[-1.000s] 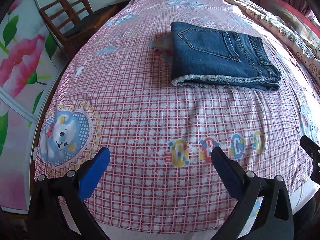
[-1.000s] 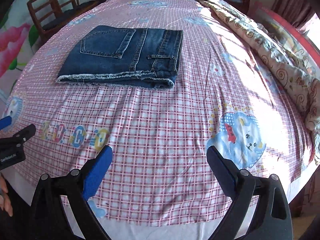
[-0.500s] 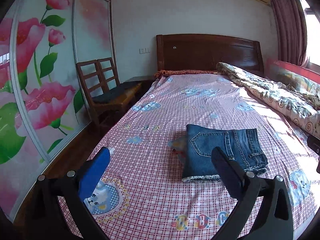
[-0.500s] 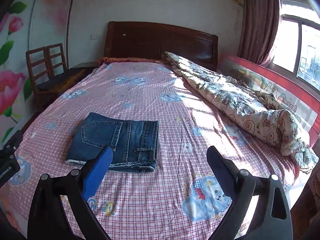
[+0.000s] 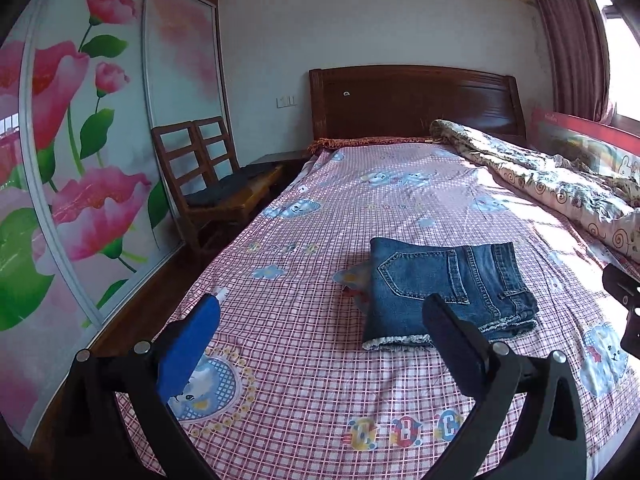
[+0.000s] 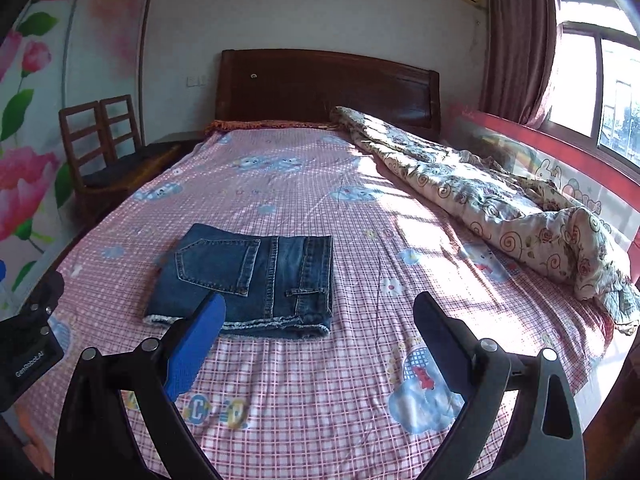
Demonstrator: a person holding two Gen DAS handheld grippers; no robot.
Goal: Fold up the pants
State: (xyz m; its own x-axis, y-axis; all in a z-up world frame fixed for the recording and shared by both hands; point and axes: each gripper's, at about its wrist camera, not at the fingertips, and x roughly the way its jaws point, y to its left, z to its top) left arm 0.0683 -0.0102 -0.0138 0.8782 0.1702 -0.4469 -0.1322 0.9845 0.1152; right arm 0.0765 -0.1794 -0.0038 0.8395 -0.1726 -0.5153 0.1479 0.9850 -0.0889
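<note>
The pants (image 5: 444, 288) were blue jeans made of thick, rough cloth. They were folded into a flat, almost square pack with a back pocket stitched on top. The edge nearest the cameras was frayed and fuzzy white. The pack's longer side ran across the bed, and the belt end pointed to the right. It lay near the middle of the bed (image 5: 304, 344), toward the foot end.

The bed had a soft sheet with pink and white checks, little bears and colored letters. A puffy blanket (image 6: 500, 200) with swirls lay bunched along the right side. A dark, shiny wooden headboard (image 6: 320, 84) stood at the far end, and a wooden chair (image 5: 208, 176) stood on the left.

The left tongs (image 5: 320, 320) were spread wide and held nothing. The right tongs (image 6: 318, 316) were spread wide too, above the bed's near edge, not touching the pants.
</note>
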